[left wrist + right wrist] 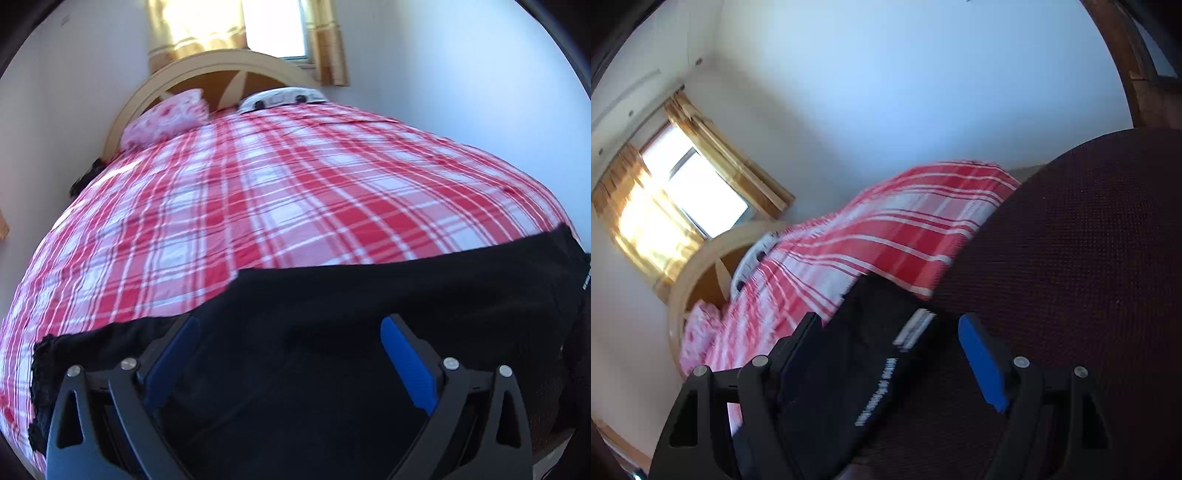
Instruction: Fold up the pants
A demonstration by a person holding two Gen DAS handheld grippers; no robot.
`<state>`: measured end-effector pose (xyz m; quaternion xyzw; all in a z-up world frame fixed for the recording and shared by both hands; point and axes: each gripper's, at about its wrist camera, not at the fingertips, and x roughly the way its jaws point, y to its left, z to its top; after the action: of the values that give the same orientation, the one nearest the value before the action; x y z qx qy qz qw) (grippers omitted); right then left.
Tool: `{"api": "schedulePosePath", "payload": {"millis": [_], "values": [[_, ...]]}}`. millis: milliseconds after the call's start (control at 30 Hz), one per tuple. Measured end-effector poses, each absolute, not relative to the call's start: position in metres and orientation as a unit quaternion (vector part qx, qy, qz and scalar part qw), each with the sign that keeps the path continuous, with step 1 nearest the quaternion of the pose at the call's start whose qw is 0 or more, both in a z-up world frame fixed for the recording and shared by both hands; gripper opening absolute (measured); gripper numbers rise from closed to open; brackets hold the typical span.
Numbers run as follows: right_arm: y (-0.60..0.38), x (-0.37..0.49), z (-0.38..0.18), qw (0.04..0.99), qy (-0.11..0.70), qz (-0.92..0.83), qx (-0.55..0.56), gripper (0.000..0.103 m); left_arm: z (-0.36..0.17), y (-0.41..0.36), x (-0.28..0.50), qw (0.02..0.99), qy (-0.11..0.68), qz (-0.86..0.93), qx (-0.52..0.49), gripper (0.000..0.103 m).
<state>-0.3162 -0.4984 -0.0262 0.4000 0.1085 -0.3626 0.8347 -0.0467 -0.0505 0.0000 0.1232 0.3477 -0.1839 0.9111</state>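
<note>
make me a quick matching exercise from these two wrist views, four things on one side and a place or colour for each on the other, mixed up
Things:
1. black pants
2. pink floral pillow
3. golden curtains
4. gripper finger pads

Descriptions:
a. blue
b. hanging at the window behind the headboard
c. spread across the near edge of the red and white plaid bedspread
d. leaning against the curved beige headboard

Pairs: 1-c, 2-d, 3-b, 4-a
</note>
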Motion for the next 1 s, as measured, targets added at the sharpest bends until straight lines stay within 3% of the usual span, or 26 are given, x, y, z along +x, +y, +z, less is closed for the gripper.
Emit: {"api": "schedulePosePath", "payload": {"millis": [233, 367, 433, 500, 600, 833, 867, 900, 1000], "values": [[-0.516, -0.292, -0.06, 0.834, 0.191, -0.343, 0.388, 0.073, -0.01, -0.087, -0.058, 0.897, 0.365, -0.2, 0.15, 0.101], [-0.513, -0.269, -0.055, 0.852, 0.212, -0.326, 0.352, 0.066, -0.009, -0.099, -0.062, 0.894, 0.367, -0.201, 0.163, 0.101], [-0.513, -0.258, -0.053, 0.857, 0.225, -0.318, 0.339, 0.058, -0.008, -0.102, -0.064, 0.894, 0.365, -0.201, 0.164, 0.101], [-0.513, -0.251, -0.055, 0.859, 0.24, -0.299, 0.338, 0.044, -0.007, -0.105, -0.064, 0.894, 0.364, -0.201, 0.165, 0.101], [-0.513, -0.248, -0.062, 0.862, 0.245, -0.259, 0.361, 0.033, -0.007, -0.108, -0.064, 0.893, 0.368, -0.203, 0.164, 0.101], [-0.529, -0.266, -0.08, 0.834, 0.182, -0.257, 0.453, 0.028, -0.012, -0.11, -0.062, 0.885, 0.385, -0.213, 0.149, 0.101], [-0.528, -0.263, -0.079, 0.84, 0.19, -0.257, 0.438, 0.02, -0.013, -0.109, -0.063, 0.886, 0.383, -0.212, 0.152, 0.101], [-0.528, -0.261, -0.081, 0.84, 0.196, -0.251, 0.44, 0.003, -0.013, -0.108, -0.063, 0.888, 0.38, -0.21, 0.154, 0.101], [-0.526, -0.259, -0.08, 0.842, 0.204, -0.249, 0.434, 0.003, -0.012, -0.101, -0.062, 0.892, 0.374, -0.2, 0.153, 0.101]]}}
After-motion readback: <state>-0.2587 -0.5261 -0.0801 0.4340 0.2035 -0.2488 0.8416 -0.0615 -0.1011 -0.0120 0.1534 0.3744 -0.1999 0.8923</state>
